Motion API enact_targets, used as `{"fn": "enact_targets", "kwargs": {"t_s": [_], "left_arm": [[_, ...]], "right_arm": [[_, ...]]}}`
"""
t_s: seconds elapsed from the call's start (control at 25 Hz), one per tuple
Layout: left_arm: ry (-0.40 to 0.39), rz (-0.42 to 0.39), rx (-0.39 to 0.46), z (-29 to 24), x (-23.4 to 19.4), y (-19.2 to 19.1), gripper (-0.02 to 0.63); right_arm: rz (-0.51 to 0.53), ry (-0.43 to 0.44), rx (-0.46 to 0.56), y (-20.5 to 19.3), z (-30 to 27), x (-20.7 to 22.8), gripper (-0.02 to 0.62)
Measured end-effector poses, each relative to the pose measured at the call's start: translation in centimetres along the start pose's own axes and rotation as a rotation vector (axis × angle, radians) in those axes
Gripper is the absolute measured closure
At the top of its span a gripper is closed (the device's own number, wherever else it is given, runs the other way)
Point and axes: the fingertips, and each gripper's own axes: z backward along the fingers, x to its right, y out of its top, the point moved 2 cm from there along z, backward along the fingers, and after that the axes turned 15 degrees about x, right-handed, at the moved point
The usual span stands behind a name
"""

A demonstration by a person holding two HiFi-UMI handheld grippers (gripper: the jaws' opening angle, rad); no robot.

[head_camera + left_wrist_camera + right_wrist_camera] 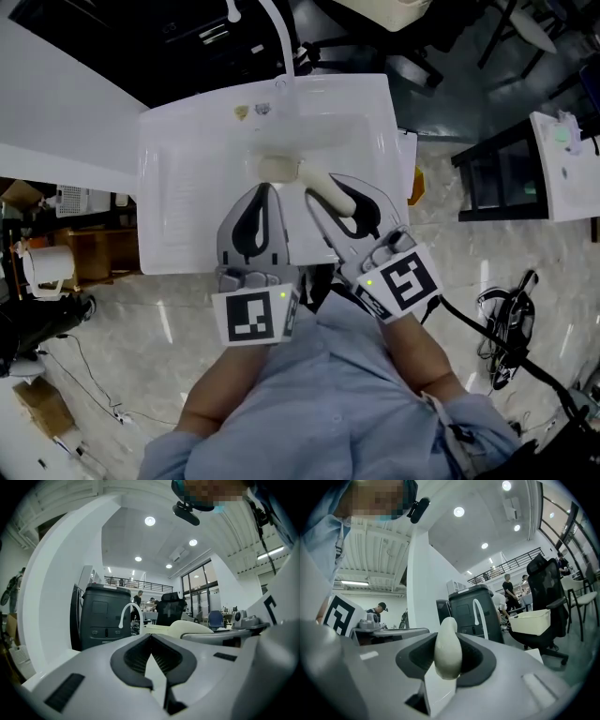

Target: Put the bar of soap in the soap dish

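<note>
The right gripper (448,637) pinches the bar of soap (328,192) over the sink (187,122), not yet placed; the left gripper (151,638) is pressed together, empty.

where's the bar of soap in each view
Head view: bar of soap at centre, held by the right gripper.
Left gripper view: bar of soap right of centre, a pale hump.
Right gripper view: bar of soap dead centre, between the jaws.
Shared landmark: the white curved faucet, in all three.
</note>
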Motion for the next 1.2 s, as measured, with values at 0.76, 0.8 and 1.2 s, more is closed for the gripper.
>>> {"fn": "enact_targets", "kwargs": {"t_s": [0.76, 0.8, 1.2], "left_arm": [[0.024, -0.008, -0.1, -6.9, -8.1, -7.0, 0.598], [0.027, -0.004, -0.108, -7.1, -8.5, -7.5, 0.598], [0.047, 0.079, -0.16, -8.2, -10.9, -12.0, 0.598]], "right_arm": [[-0.067, -0.048, -0.176, -10.1, -7.3, 5.3, 0.488], [-0.072, -0.051, -0.187, -10.7, -7.6, 5.4, 0.488], [-0.086, -0.08, -0.317, -16.8, -8.1, 7.0, 0.488]]}}
